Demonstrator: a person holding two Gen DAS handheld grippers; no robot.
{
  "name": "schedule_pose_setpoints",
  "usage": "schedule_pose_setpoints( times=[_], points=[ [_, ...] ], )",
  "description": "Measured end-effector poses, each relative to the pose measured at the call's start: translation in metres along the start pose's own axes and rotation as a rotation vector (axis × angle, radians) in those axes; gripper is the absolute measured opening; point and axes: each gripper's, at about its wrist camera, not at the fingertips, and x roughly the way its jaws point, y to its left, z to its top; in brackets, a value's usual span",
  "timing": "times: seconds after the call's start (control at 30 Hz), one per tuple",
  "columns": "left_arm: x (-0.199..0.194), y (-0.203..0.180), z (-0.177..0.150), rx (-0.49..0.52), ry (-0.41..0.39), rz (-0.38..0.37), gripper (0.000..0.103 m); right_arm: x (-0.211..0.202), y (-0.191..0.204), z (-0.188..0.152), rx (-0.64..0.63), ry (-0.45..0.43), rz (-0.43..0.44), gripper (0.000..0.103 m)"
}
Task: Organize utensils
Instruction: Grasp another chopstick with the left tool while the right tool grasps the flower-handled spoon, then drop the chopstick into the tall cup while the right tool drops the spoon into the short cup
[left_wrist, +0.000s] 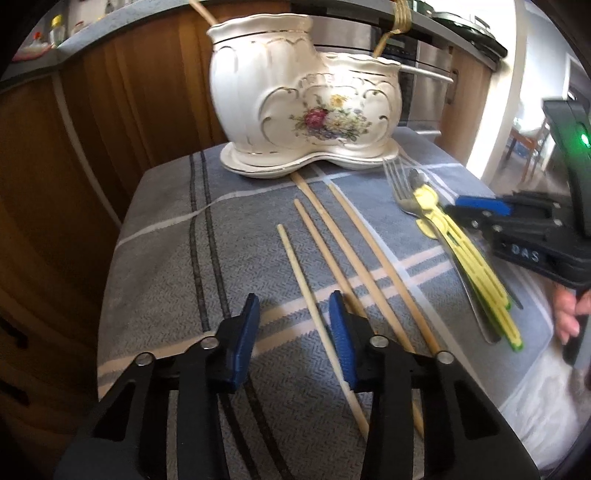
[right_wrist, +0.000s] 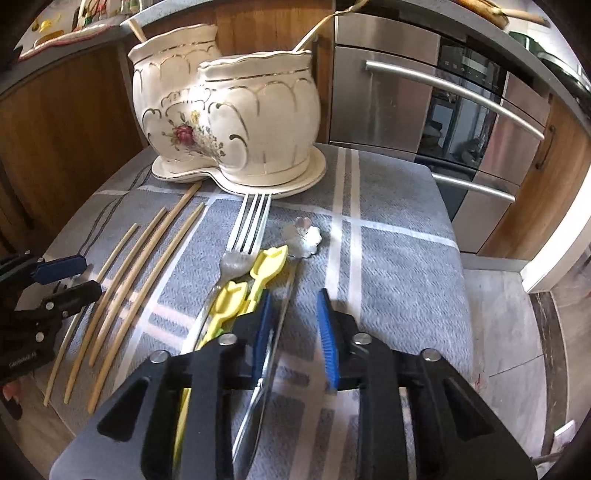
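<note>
Grey striped cloth (left_wrist: 177, 236), left tool (left_wrist: 293, 325) part-spread astride a chopstick (left_wrist: 306, 288), right tool (right_wrist: 295, 321) part-spread around a spoon (right_wrist: 284, 295).

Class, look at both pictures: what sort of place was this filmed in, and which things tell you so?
Most likely a home kitchen: a stainless built-in oven with bar handles, wooden cabinet fronts under a worktop, and a ceramic utensil holder on a cloth-covered surface.

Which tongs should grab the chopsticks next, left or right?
Left. The left tongs already straddle the palest chopstick, pads not yet pressing it. The right tongs are over the flower-ended spoon instead.
</note>
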Motion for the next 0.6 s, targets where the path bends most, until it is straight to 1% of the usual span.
schedule_pose_setpoints(
  times=[0.03, 0.07, 0.17, 0.23, 0.27, 0.33, 0.43, 0.6],
  points=[
    [-0.001, 0.0, 0.0, 0.002, 0.005, -0.008, 0.033, 0.001, 0.0, 0.001, 0.002, 0.004, 0.004, 0.018],
    [-0.002, 0.0, 0.0, 0.004, 0.016, -0.02, 0.032, 0.002, -0.001, 0.002, 0.006, 0.007, 0.009, 0.017],
    [-0.002, -0.002, 0.001, 0.035, 0.025, -0.031, 0.023, 0.002, -0.005, 0.002, 0.017, 0.003, 0.022, 0.008],
    [0.0, -0.002, 0.003, 0.055, 0.025, -0.022, 0.009, 0.003, -0.006, 0.002, 0.02, -0.002, 0.021, 0.005],
    [0.003, -0.001, 0.006, 0.068, 0.027, -0.017, 0.008, 0.003, -0.005, 0.002, 0.017, -0.006, 0.018, 0.004],
    [0.004, 0.001, 0.008, 0.064, 0.028, -0.026, 0.006, 0.003, -0.005, 0.002, 0.022, -0.013, 0.019, 0.003],
    [0.003, 0.001, 0.004, 0.069, 0.002, -0.026, 0.006, 0.0, -0.008, -0.001, 0.035, -0.029, 0.026, 0.003],
    [0.001, 0.002, 0.006, 0.075, -0.017, -0.027, 0.005, -0.011, -0.014, -0.001, 0.055, -0.078, 0.03, 0.003]
  ],
)
